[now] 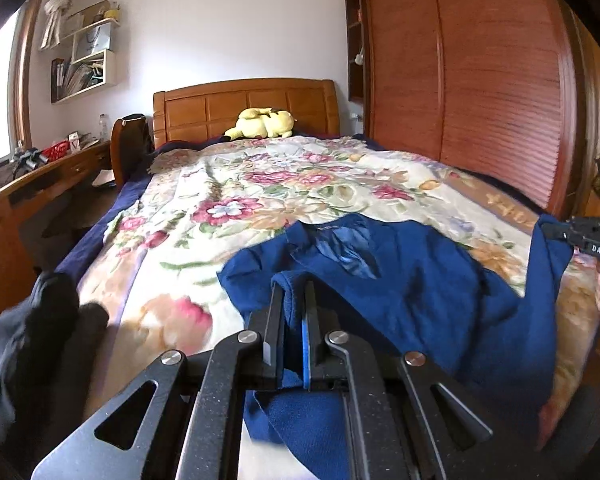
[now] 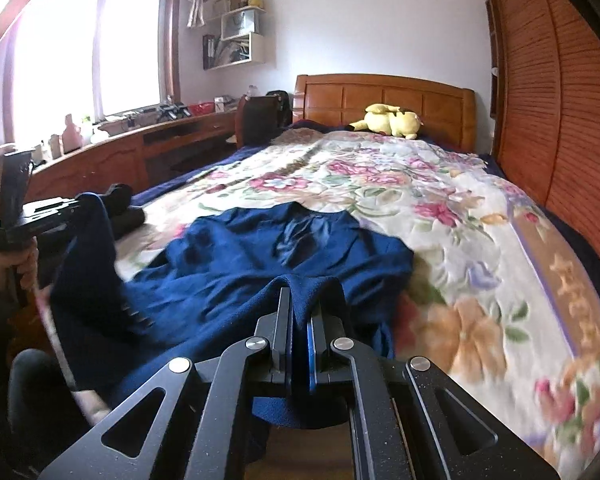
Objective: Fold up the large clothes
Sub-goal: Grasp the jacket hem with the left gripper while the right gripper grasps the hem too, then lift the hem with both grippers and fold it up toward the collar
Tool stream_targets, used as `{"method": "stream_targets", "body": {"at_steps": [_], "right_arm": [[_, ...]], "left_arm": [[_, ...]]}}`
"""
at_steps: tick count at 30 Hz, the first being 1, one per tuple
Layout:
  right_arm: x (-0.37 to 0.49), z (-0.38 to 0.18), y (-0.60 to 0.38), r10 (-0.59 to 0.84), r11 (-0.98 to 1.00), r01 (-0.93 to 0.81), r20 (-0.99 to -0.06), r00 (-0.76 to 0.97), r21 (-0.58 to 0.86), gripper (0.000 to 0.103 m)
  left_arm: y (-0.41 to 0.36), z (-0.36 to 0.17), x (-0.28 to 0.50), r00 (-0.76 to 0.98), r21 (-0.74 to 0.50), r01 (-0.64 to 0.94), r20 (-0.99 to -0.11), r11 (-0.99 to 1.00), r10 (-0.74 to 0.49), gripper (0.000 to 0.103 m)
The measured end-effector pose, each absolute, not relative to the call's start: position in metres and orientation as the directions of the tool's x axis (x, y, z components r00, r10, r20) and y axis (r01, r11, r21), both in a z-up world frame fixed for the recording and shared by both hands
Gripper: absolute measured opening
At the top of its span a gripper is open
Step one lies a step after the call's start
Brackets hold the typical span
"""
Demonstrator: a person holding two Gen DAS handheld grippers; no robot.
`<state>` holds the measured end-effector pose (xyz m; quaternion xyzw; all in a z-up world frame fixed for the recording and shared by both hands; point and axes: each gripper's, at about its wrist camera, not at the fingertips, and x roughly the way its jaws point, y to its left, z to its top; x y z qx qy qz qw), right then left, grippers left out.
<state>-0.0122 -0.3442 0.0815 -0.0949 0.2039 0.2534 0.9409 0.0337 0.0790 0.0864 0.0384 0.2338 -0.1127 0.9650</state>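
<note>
Two grippers each have a bite of the same navy garment (image 1: pixel 412 280): the left gripper (image 1: pixel 294 304) is pinched tight on a fold of its near edge, and the right gripper (image 2: pixel 304 312) is clamped on another part of that edge, the cloth bunched up between the fingers in both wrist views. Most of the garment lies rumpled on the floral bedspread (image 1: pixel 228 200) near the foot of the bed, its collar end pointing toward the headboard (image 1: pixel 244 104), while the gripped edge is lifted off the spread. As I judge it, the folding is at an early stage — the fabric is creased, no clean fold line shows, and the lifted edge has yet to be carried over and laid down. A dark garment (image 1: pixel 32 340) lies on the bed's left edge, just beside the working area, and could snag a wide sweep. The yellow plush toy (image 1: pixel 262 123) by the headboard is well apart — no obstacle.
</note>
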Motion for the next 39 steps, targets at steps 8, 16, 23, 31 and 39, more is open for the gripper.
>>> {"method": "stream_targets", "body": {"at_steps": [8,16,23,31,39], "right_arm": [[0.149,0.093,-0.315,0.299,0.898,-0.41,-0.463,0.835,-0.159,0.005],[0.267,0.101,-0.295,0.14,0.938,-0.266,-0.456,0.879,-0.224,0.005],[0.296,0.084,-0.278,0.028,0.959,-0.159,-0.477,0.878,-0.236,0.005],[0.247,0.089,-0.27,0.103,0.961,-0.211,-0.475,0.874,-0.181,0.07],[0.165,0.069,-0.281,0.196,0.937,-0.317,-0.526,0.827,-0.149,0.072]], "left_arm": [[0.1,0.101,0.166,0.862,0.115,0.152,-0.501,0.982,-0.075,0.007],[0.11,0.106,0.259,0.864,0.133,0.07,-0.503,0.989,0.006,0.007],[0.115,0.091,0.286,0.829,0.087,0.072,-0.559,0.994,-0.011,0.02],[0.101,0.064,0.23,0.797,0.147,0.159,-0.603,0.976,-0.039,0.066],[0.093,0.024,0.157,0.738,0.111,0.253,-0.664,0.961,-0.117,0.074]]}}
